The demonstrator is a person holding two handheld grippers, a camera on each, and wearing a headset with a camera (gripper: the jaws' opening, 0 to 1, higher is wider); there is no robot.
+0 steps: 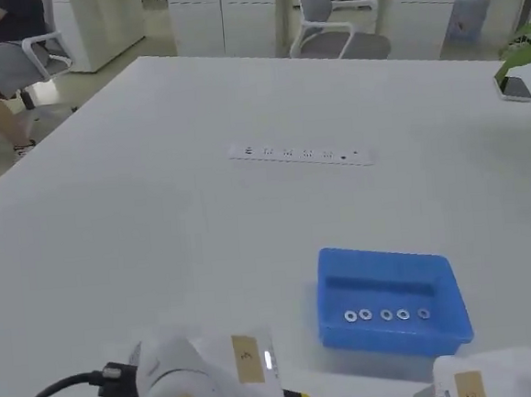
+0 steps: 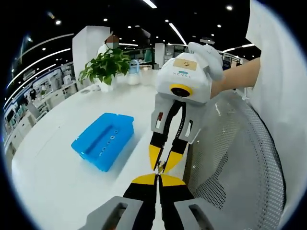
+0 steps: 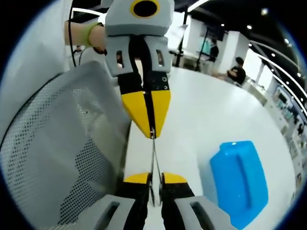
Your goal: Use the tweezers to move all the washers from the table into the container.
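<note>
On the table (image 1: 157, 216), the power strip (image 1: 299, 153) is lying at centre. The container (image 1: 381, 258) is sitting at its 5 o'clock, with the washers (image 1: 386, 315) lying inside in a row running 9 to 3. The plant (image 1: 525, 54) is standing at 2 o'clock, and a chair (image 1: 330, 28) beyond the table at 12. At 6, the left gripper (image 2: 158, 177) and right gripper (image 3: 153, 181) are facing tip to tip, the tweezers (image 3: 153, 158) running between their jaws.
</note>
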